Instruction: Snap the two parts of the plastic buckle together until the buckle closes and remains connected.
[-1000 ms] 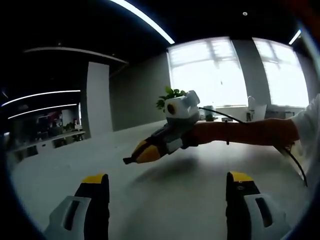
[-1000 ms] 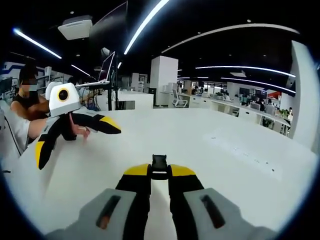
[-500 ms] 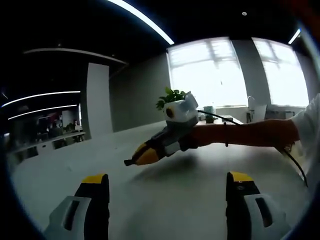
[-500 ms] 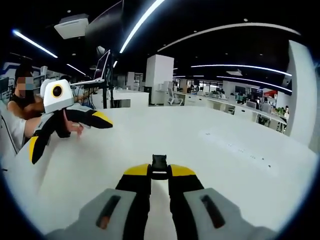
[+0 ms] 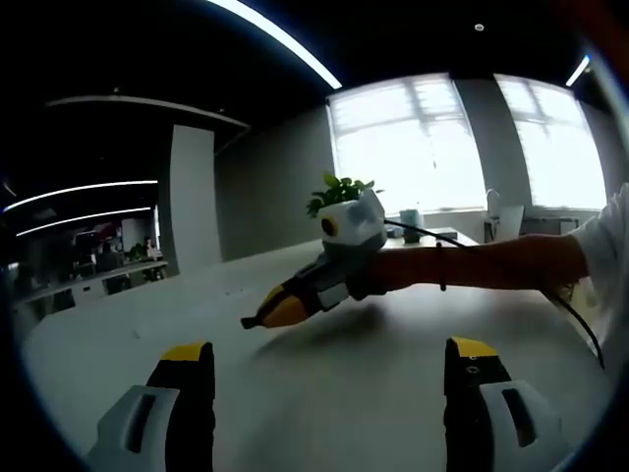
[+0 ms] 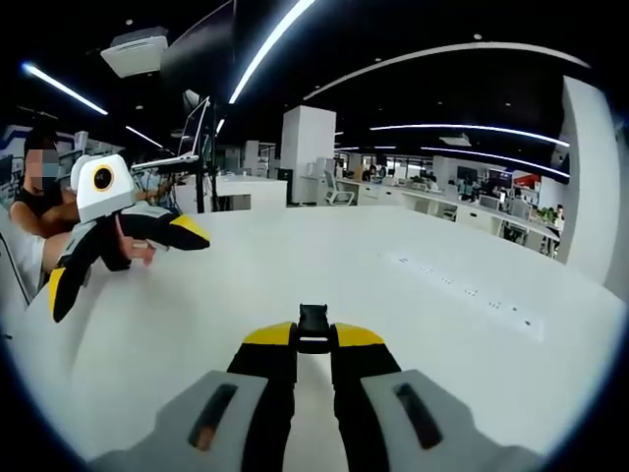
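A: What do we see at our right gripper [image 6: 314, 346]?

B: In the right gripper view its two yellow-tipped jaws stand nearly together, clenched on a small black buckle piece [image 6: 313, 328] that sticks up between the tips. It hangs over the white bench [image 6: 413, 295], above the near part of the top, not touching it as far as we can tell.

A: And our left gripper [image 5: 329, 379]?

B: In the left gripper view its jaws stand wide apart, released, nothing between them. Only bare bench top [image 5: 334, 383] lies in the gap.

A: Do the two tongs see each other?

B: Yes. From the left gripper view we see the right gripper [image 5: 254, 320] coming in from the right, held by a person's forearm [image 5: 472, 264], its dark tip pointing left above the bench. From the right gripper view the left gripper [image 6: 123, 254] shows at the left edge, jaws spread, well apart from the buckle piece.

A: Farther out?

B: A green plant [image 5: 339, 189] before bright windows [image 5: 413, 143], and office desks [image 6: 432, 205] under ceiling light strips [image 6: 265, 49].
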### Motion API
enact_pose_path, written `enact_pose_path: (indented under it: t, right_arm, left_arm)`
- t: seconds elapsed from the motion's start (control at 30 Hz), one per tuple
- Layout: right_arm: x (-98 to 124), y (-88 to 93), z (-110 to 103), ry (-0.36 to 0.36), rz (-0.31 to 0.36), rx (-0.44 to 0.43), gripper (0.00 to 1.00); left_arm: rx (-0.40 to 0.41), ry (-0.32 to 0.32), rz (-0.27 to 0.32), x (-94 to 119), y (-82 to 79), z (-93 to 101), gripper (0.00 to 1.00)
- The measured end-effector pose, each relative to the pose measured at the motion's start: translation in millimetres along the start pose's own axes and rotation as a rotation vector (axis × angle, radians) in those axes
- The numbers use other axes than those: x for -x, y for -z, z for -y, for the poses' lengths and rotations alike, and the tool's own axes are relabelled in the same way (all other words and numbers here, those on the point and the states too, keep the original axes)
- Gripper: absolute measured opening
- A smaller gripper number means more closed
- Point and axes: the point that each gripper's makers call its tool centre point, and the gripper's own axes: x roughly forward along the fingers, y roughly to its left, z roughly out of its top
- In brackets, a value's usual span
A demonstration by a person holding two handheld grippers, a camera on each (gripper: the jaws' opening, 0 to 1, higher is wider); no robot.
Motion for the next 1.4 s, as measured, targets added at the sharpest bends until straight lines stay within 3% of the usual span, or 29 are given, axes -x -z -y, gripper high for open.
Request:
enact_pose_path:
  t: [0.4,0.9,1.4]
  right_arm:
    - [-1,9.6,10,0.036,-0.023,-0.009,0.11]
    - [2,4.6,11,0.038,-0.007,-0.011,0.11]
    - [1,11.3,12,0.045,-0.022,-0.020,0.11]
  left_arm:
    - [0.007,-0.003,0.004,0,-0.3,-0.5,0.99]
    - [0.011,-0.017,-0.001,1,1.3,-2.3,0.99]
    - [0.013,-0.017,-0.003,1,1.4,-2.6,0.99]
